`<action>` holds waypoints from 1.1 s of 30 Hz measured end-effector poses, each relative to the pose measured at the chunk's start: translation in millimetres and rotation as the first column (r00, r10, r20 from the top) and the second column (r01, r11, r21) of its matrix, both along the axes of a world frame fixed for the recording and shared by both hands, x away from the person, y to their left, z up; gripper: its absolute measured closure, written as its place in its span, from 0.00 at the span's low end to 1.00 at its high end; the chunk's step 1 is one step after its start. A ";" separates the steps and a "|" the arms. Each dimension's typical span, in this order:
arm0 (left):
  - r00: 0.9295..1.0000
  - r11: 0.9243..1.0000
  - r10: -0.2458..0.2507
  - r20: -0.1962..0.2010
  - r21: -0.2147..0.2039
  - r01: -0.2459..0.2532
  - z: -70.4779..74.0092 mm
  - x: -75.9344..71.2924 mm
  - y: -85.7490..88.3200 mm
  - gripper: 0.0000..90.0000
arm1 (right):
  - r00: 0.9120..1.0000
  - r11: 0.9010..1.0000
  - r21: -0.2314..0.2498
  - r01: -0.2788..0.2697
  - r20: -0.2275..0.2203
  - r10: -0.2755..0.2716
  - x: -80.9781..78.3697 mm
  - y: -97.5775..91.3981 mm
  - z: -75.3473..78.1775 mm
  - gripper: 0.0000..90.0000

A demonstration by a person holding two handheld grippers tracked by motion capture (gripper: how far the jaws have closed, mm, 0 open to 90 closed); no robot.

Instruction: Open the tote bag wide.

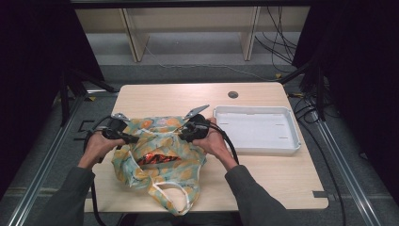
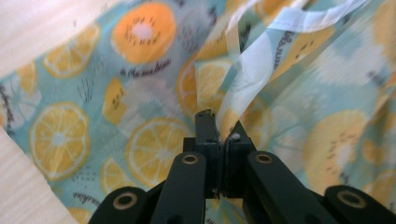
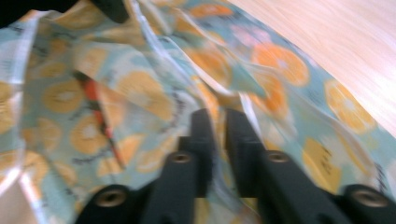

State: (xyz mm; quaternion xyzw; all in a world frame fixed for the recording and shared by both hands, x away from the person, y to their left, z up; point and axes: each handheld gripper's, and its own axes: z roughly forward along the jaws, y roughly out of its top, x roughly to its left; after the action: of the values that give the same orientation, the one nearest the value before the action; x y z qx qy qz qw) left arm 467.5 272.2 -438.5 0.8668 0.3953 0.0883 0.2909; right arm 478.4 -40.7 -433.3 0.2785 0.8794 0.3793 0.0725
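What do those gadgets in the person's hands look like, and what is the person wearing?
Each hand holds black tongs: the left tongs and right tongs have two flat black jaws on hinged bars with round brass-coloured rivets. Each carries a grey three-cornered plate on top and trails a black cable. The person wears long grey-green sleeves.
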 end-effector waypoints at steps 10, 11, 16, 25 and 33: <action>0.999 0.998 0.037 0.009 0.044 -0.037 -3.9 1.2 11.8 0.97 | 0.990 0.997 0.040 -0.072 0.127 0.066 -48.1 -25.5 26.1 0.63; 0.999 0.999 0.032 0.007 0.041 -0.033 -4.1 1.2 12.4 0.97 | 0.990 0.997 0.040 -0.072 0.127 0.066 -48.1 -25.5 26.1 0.63; 0.999 0.999 0.042 0.011 0.030 -0.042 -5.4 1.2 12.0 0.97 | 0.985 0.990 0.016 -0.139 0.105 0.136 -66.2 -11.7 16.8 0.56; 1.000 0.999 0.028 0.008 0.035 -0.028 -6.7 -1.5 16.0 0.96 | 0.987 0.978 -0.171 -0.121 0.084 0.137 -60.9 17.9 -22.6 0.40; 1.000 0.999 0.015 0.004 0.031 -0.015 -6.6 -4.5 15.5 0.94 | 0.973 0.964 -0.191 -0.186 0.098 0.207 -53.1 10.5 -23.2 1.00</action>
State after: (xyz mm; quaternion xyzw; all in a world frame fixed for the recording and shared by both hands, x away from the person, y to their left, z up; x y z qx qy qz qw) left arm 463.0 287.7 -445.1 0.8681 0.3998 0.0984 0.2774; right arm 425.4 -30.1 -456.4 0.1592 0.9277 0.3189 0.1111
